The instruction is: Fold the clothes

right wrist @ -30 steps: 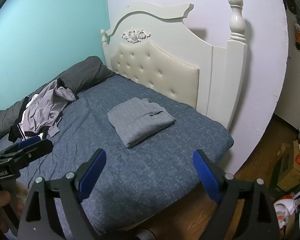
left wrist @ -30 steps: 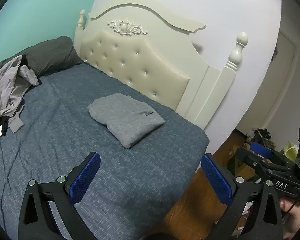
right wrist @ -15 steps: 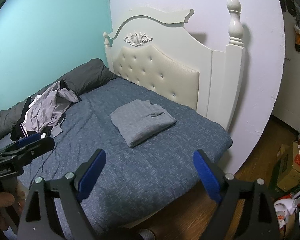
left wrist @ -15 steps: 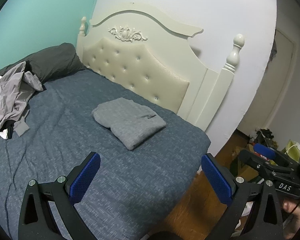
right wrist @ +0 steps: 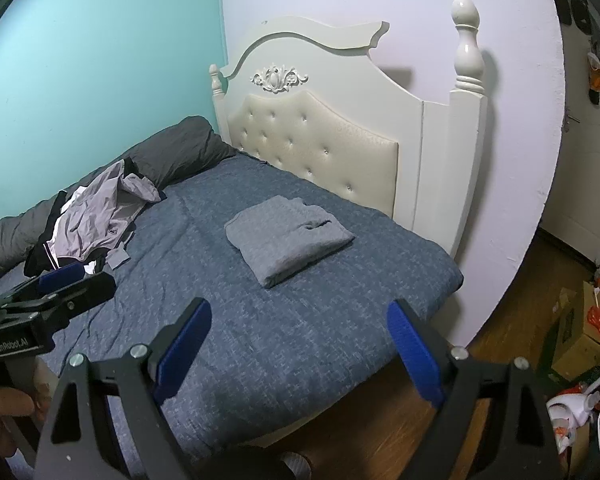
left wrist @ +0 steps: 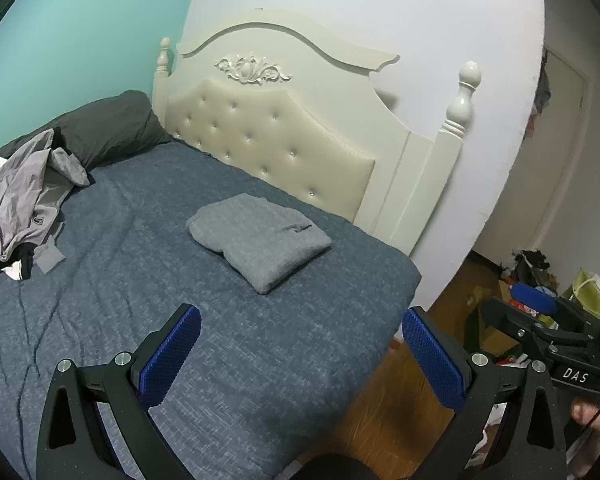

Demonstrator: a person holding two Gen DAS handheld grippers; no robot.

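One gray sweater [left wrist: 260, 246] is already folded into a neat bundle. It lies in the middle of the blue bedspread [left wrist: 100, 300], near the padded cream headboard [left wrist: 268, 144]. That part of the job looks done. More clothes are left: a messy pile of clothes [left wrist: 20, 200], light gray on top with bits of black and white under it, sits crumpled by the dark gray pillow [left wrist: 104, 128], well apart from the folded sweater. The left gripper [left wrist: 300, 352] has its blue pads spread wide with nothing between them, and it hangs over the near edge of the bed. The right gripper [right wrist: 300, 344] is just the same, wide and empty. So neither one is holding any clothes right now, and I think the pile is what comes next. It is hard to tell how many pieces are in the pile, since they lie on top of each other. The pile is cut off at the edge in the left view. The stuff on the floor [right wrist: 588, 320] by the wall is too jumbled to name.
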